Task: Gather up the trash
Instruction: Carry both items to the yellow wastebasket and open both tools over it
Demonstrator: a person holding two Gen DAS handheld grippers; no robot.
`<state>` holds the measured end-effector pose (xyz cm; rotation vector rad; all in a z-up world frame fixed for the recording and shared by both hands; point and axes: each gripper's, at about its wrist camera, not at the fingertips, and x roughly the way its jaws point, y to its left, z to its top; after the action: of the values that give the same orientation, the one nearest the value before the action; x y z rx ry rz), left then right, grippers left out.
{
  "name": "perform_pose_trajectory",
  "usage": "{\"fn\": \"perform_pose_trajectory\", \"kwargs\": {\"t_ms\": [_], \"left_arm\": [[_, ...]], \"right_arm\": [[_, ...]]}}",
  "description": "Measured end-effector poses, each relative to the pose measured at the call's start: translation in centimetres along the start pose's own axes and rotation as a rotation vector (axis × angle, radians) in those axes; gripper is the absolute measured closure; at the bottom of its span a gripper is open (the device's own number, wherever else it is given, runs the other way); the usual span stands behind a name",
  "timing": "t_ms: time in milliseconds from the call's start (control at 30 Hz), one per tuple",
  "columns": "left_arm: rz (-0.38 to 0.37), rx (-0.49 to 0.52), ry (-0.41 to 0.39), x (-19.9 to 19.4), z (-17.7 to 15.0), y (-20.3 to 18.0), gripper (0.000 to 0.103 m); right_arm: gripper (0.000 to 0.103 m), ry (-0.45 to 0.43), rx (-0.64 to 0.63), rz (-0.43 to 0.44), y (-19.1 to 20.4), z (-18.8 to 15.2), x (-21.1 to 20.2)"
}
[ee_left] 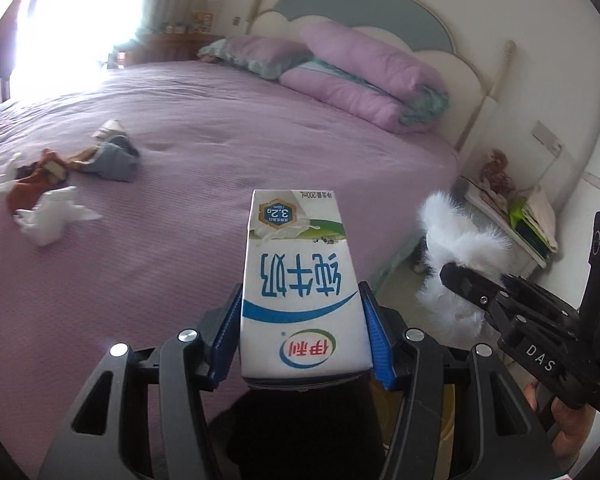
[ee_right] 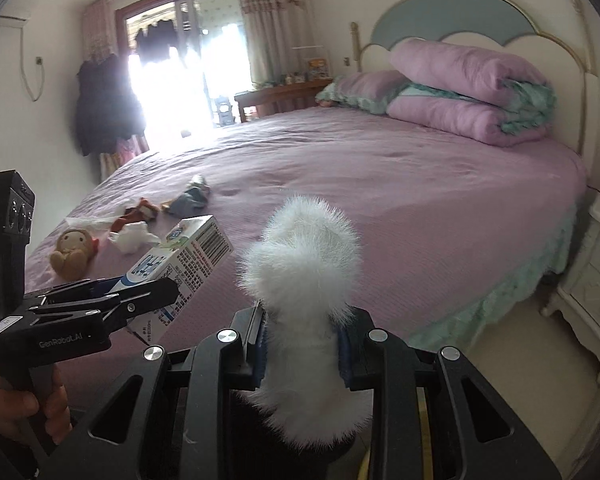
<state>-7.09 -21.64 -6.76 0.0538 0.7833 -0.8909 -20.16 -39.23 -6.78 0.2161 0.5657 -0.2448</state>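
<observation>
Nearest the left wrist lens: black two-finger left gripper (ee_left: 302, 332) with blue pads, clamped on both sides of a white rectangular milk carton (ee_left: 300, 280) with blue lettering and a red-and-green logo, printed upside down to the camera, carton held above the near edge of the bed. Nearest the right wrist lens: black right gripper (ee_right: 302, 340) with blue pads, closed on a white fluffy fur item (ee_right: 304, 264), tuft rising above the fingers. Same fur item at right in the left view (ee_left: 456, 248), same carton at left in the right view (ee_right: 188, 256), the two grippers side by side, apart. Bare hand (ee_right: 12, 404) on the left gripper's handle at lower left.

Beyond: large bed with purple quilted cover (ee_right: 380, 184). On its left part, well apart from both grippers: crumpled white tissue (ee_left: 50, 214), crumpled brown-and-orange wrapper (ee_left: 36, 178) just behind it, grey crumpled cloth piece (ee_left: 112, 158) farther back, small beige plush doll (ee_right: 74, 252) nearest the left edge. At the far right: folded purple quilt (ee_right: 472, 96) and purple pillow with teal trim (ee_right: 364, 86) against a white-and-blue headboard (ee_right: 452, 16). White bedside cabinet (ee_right: 592, 280) at right of the bed.
</observation>
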Motion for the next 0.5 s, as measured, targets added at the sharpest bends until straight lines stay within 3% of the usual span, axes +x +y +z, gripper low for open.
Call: {"fn": "perform_pose_trajectory", "kwargs": {"t_ms": [133, 267, 367, 400, 467, 500], "left_arm": [[-0.127, 0.055, 0.086, 3.7, -1.0, -4.1, 0.048], [-0.187, 0.109, 0.153, 6.7, -2.2, -7.9, 0.048], [-0.220, 0.143, 0.226, 8.9, -3.4, -10.2, 0.048], [-0.222, 0.165, 0.245, 9.6, -3.8, -11.2, 0.048], [-0.235, 0.197, 0.279, 10.7, -4.7, -12.5, 0.048], [-0.243, 0.208, 0.298, 11.3, -5.1, -12.9, 0.048]], "right_arm": [[0.076, 0.069, 0.112, -0.175, -5.2, -3.3, -0.9], [0.074, 0.189, 0.233, -0.308, -10.1, -7.7, -0.4], [0.063, 0.309, 0.254, -0.380, -11.5, -10.9, 0.9], [0.054, 0.336, 0.258, -0.399, -11.8, -11.8, 1.3], [0.043, 0.362, 0.276, -0.423, -12.3, -13.0, 1.6], [0.043, 0.358, 0.288, -0.422, -12.6, -13.5, 1.3]]}}
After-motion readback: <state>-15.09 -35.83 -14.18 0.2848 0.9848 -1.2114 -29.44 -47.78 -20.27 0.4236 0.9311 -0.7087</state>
